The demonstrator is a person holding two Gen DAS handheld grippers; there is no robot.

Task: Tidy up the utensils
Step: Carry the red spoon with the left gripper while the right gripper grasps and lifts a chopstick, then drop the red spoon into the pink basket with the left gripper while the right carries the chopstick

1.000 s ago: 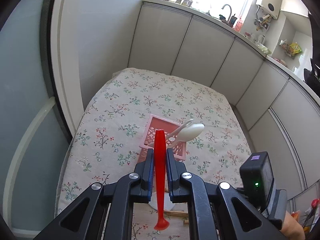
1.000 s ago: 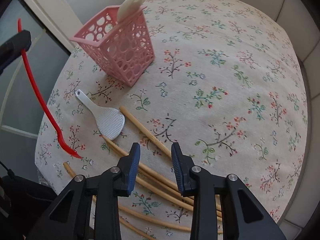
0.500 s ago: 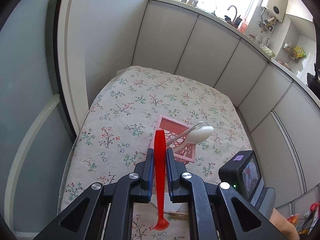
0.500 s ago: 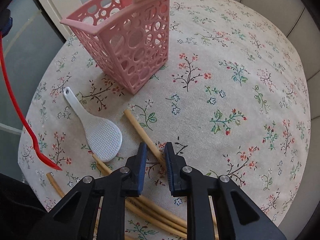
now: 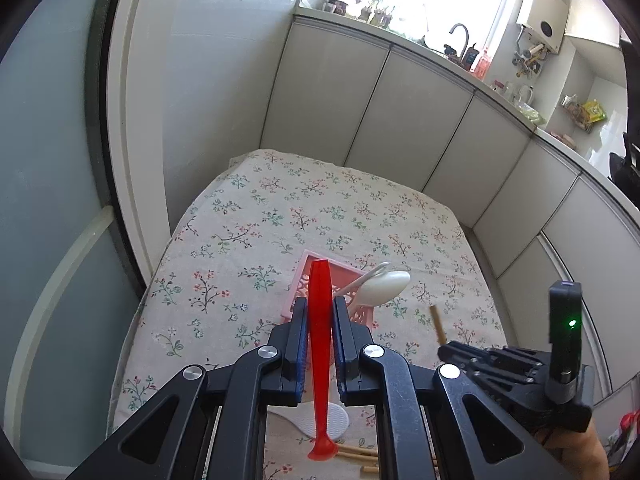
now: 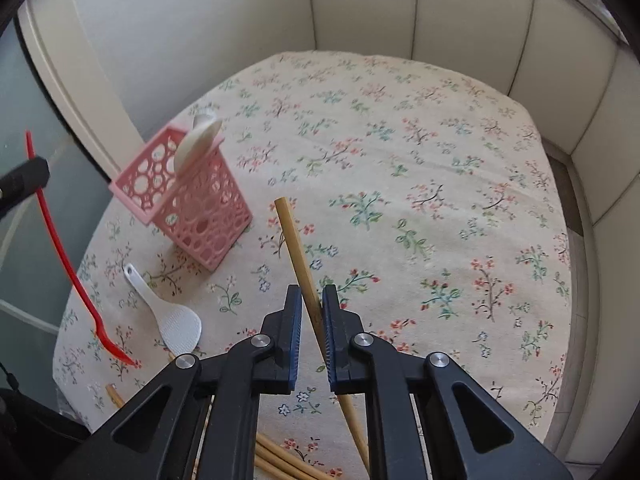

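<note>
My left gripper (image 5: 320,308) is shut on a long red spoon (image 5: 320,344), held above the table with its bowl hanging down; it also shows in the right wrist view (image 6: 60,248). My right gripper (image 6: 311,304) is shut on a wooden chopstick (image 6: 296,248), lifted off the table and tilted; its tip shows in the left wrist view (image 5: 437,322). A pink perforated basket (image 6: 192,204) stands on the floral tablecloth with a cream spoon (image 6: 200,142) leaning in it. A white rice paddle (image 6: 168,316) lies in front of the basket.
Several more wooden chopsticks (image 6: 280,460) lie at the table's near edge. The floral cloth table (image 6: 420,184) is bounded by cabinet panels (image 6: 460,20) at back and right, and a glass door frame (image 5: 120,160) on the left. A kitchen counter with a tap (image 5: 460,40) is far behind.
My right gripper has closed on a chopstick and lifted it off the table, pulling back from the basket. My left gripper has held the red spoon and shifted slightly.
</note>
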